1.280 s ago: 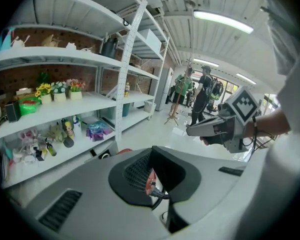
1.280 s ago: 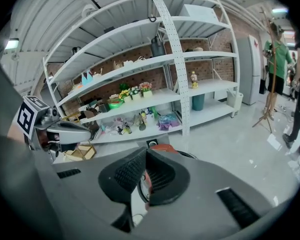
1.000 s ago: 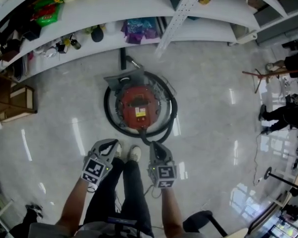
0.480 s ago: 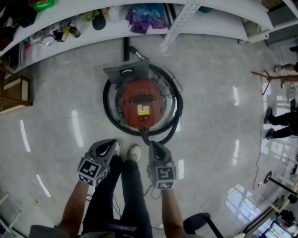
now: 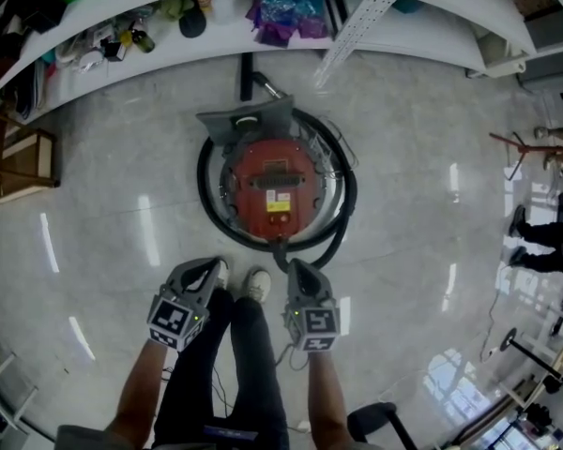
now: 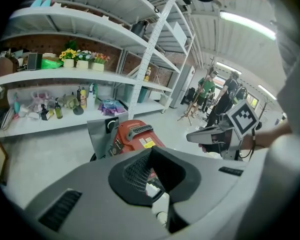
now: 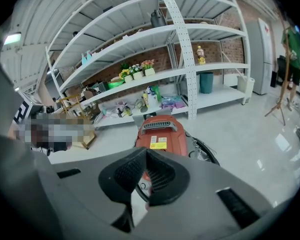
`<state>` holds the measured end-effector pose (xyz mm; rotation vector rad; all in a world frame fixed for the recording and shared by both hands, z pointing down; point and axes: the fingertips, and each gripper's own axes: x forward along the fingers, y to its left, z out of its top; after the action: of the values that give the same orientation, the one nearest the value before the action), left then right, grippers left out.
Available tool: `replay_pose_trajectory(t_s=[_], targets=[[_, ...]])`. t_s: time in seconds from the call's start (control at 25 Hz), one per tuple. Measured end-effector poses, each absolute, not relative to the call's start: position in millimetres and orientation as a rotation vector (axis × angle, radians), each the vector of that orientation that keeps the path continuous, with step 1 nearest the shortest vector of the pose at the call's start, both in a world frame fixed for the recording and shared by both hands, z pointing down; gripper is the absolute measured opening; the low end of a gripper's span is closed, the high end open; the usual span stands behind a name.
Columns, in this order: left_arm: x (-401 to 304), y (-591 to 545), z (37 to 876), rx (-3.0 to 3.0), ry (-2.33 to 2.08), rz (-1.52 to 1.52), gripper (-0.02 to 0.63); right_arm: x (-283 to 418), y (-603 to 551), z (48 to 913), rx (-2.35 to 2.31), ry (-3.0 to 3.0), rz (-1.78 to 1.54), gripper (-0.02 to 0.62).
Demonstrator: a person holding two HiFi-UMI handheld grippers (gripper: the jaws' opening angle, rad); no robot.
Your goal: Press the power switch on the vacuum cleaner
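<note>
Sitting on the pale floor [image 5: 103,214] at the centre of the head view, the red vacuum cleaner [image 5: 277,190] is a round canister with a black hose [image 5: 344,221] coiled round it and a grey flat piece [image 5: 249,120] leaning at its far side. Its top carries a ribbed handle [image 7: 159,125] and a yellow label [image 5: 280,205]; which part is the power switch I cannot tell.

It looks like a heavy, rigid plastic body that should stay put under a push, though it may roll a little if it has wheels. The switch needs pressing, not gripping, so a firm downward poke with one closed tip should serve.

Lower in the frame, well apart from the canister, the left gripper [image 5: 209,268] and right gripper [image 5: 296,270] hang on either side of the person's shoes [image 5: 255,289], each with its jaws closed tip to tip and holding nothing. White shelves [image 5: 169,54] of small goods curve across the top.
</note>
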<state>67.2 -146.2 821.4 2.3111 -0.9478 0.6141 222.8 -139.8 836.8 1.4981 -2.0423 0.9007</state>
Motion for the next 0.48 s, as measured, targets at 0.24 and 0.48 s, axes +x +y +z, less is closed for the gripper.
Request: replay_pose_trajectory(t_s=[0.24, 0.48], targets=[[70.9, -140.6, 824.3, 2.307, -0.942, 0.622, 0.006, 225.8, -144.6, 858.8, 1.476, -2.035, 0.9, 0.012], [73.0, -144.7, 821.8, 2.315, -0.943, 0.619, 0.006, 221.6, -164.9, 871.7, 1.48, -2.031, 0.922, 0.012]])
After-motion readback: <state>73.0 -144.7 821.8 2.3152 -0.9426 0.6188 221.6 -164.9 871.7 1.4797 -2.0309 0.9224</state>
